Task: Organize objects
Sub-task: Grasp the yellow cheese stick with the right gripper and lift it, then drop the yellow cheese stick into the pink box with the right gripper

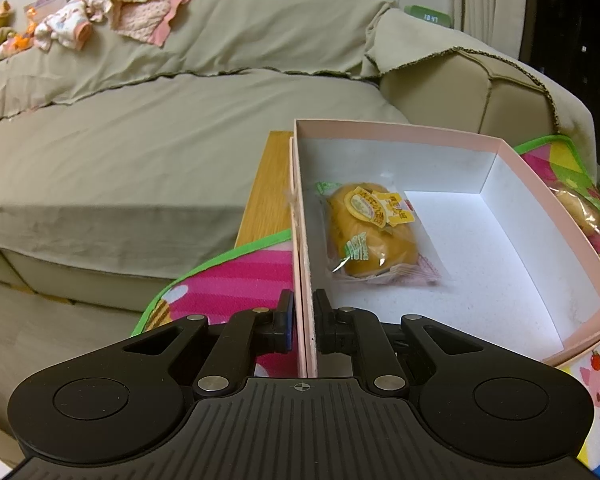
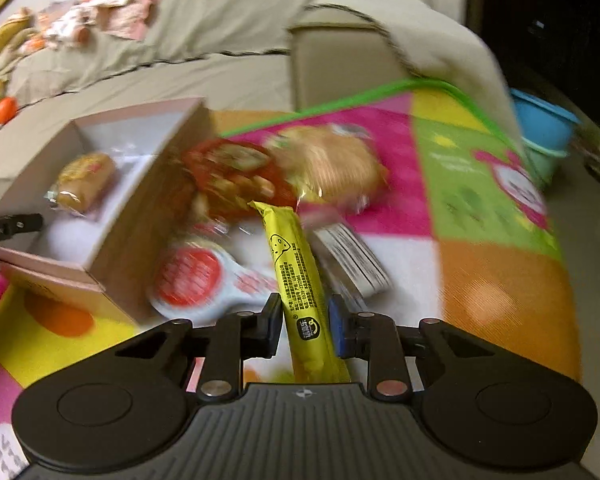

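Note:
My left gripper (image 1: 305,320) is shut on the near left wall of an open pink box (image 1: 396,130), one finger inside and one outside. A wrapped yellow bun (image 1: 370,230) lies inside the box. My right gripper (image 2: 305,322) is shut on a long yellow snack stick (image 2: 294,264) and holds it above a pile of snacks. The pile has a red-labelled packet (image 2: 232,178), a wrapped bread (image 2: 332,168), a white and red packet (image 2: 196,280) and a striped packet (image 2: 352,260). The pink box (image 2: 112,236) sits left of the pile, with the bun (image 2: 84,182) in it.
A colourful play mat (image 2: 480,216) covers a wooden table (image 1: 268,184). A sofa with a beige cover (image 1: 140,140) stands behind, with clothes (image 1: 112,12) on its back. Blue and green bowls (image 2: 544,136) sit at the far right. The right wrist view is blurred by motion.

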